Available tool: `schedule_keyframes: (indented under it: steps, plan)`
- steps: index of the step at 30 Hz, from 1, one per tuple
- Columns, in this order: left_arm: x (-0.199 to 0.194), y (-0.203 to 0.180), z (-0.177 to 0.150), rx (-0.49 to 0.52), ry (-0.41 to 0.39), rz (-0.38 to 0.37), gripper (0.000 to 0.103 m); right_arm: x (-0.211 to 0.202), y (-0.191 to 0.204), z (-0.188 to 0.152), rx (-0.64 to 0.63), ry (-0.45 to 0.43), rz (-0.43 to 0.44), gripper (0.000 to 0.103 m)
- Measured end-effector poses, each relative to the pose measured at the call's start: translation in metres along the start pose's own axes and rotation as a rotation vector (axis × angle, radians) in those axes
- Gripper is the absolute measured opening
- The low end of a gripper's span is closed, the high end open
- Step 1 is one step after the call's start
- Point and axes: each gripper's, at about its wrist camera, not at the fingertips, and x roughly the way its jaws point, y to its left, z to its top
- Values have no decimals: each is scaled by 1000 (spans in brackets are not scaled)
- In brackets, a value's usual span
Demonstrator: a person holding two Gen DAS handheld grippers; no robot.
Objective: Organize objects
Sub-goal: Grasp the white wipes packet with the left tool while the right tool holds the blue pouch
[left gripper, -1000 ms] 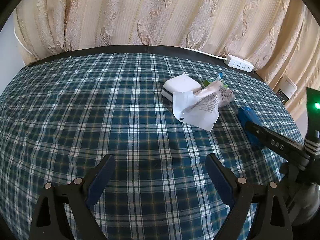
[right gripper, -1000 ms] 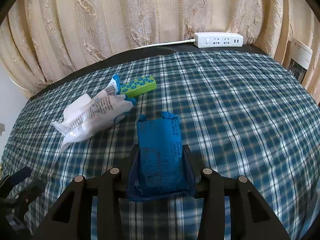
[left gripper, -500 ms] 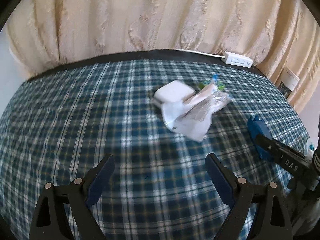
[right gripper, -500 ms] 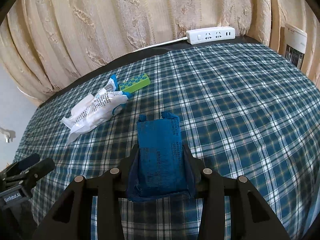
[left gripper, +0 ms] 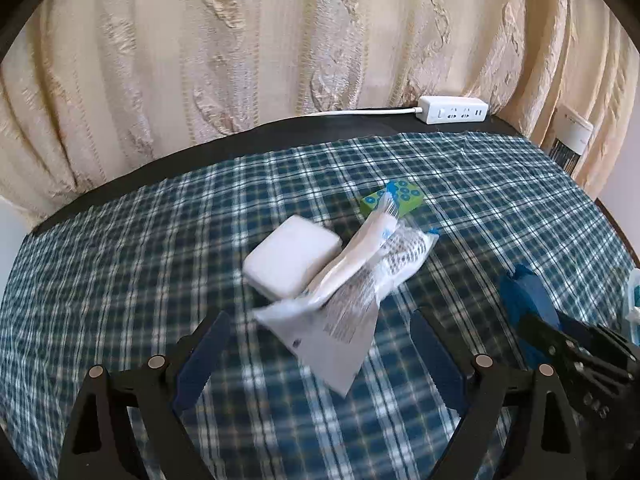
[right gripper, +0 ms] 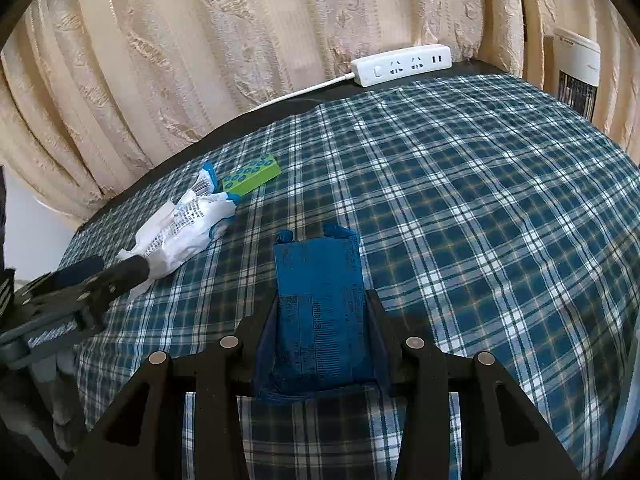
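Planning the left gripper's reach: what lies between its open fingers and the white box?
In the left wrist view, the crinkled white packet lies between the left gripper and white box.

You can read no text: the print on the blue packet and on the white wrapper is too blurred.

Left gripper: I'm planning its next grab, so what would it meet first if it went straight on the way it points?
Probably the white printed wrapper, which lies just ahead between the open left gripper fingers; depth is unclear.
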Motion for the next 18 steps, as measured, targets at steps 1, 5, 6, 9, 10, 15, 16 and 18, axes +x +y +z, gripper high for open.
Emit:
schedule_keyframes:
  steps: [1, 5, 6, 9, 10, 15, 16, 18]
  plan:
    - [5, -2, 3, 6, 8, -8, 94, 0, 0, 0, 0, 1, -1, 42]
    - [16, -8, 9, 28, 17, -3, 94, 0, 0, 1, 2, 1, 1, 42]
    - [19, -9, 10, 31, 20, -4, 94, 0, -1, 1, 7, 2, 4, 42]
    - [26, -13, 11, 41, 30, -3, 94, 0, -1, 0, 13, 3, 6, 42]
    - [28, -14, 11, 42, 33, -4, 94, 0, -1, 0, 14, 3, 6, 42]
    - [28, -20, 9, 49, 44, -30, 95, 0, -2, 1, 18, 5, 8, 42]
    - [27, -22, 9, 53, 45, -37, 95, 0, -3, 1, 21, 5, 8, 42]
    - [24, -26, 8, 58, 51, -60, 96, -1, -5, 1, 32, 5, 4, 42]
